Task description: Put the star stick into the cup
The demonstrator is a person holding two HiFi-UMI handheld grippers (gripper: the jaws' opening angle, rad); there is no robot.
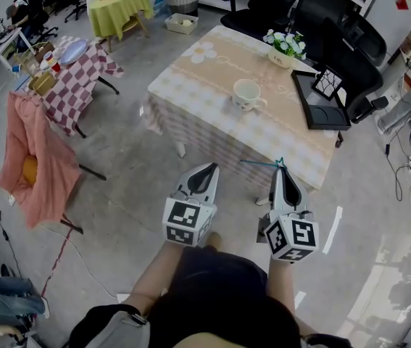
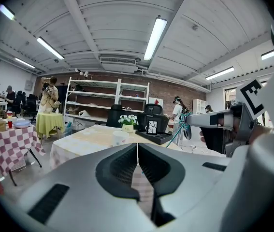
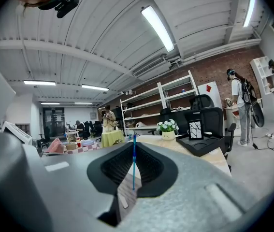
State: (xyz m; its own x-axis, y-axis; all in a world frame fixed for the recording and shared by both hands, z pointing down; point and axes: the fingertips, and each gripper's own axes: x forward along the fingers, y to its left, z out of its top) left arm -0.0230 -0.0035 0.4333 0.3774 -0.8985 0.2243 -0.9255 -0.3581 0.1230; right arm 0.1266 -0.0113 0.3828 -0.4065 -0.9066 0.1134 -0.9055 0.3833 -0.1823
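The white cup [image 1: 246, 93] stands in the middle of the cloth-covered table [image 1: 191, 85]; in the left gripper view it is the cup [image 2: 120, 137] ahead. My right gripper [image 1: 280, 168] hovers off the table's near edge, shut on the thin teal star stick [image 1: 259, 162], which pokes out to the left from its tips. In the right gripper view the stick [image 3: 134, 164] runs upright between the closed jaws. My left gripper [image 1: 207, 168] hangs beside it at the same height, jaws shut with nothing between them [image 2: 137, 148]. The right gripper [image 2: 214, 122] shows at right in that view.
A pot of white flowers [image 1: 285, 46] and a black tray [image 1: 321, 107] with a patterned card sit on the table's far right. Black office chairs [image 1: 350, 49] stand behind. A checkered table [image 1: 75, 78] and a pink-draped chair [image 1: 35, 158] are at left. A person [image 3: 240, 105] stands at right.
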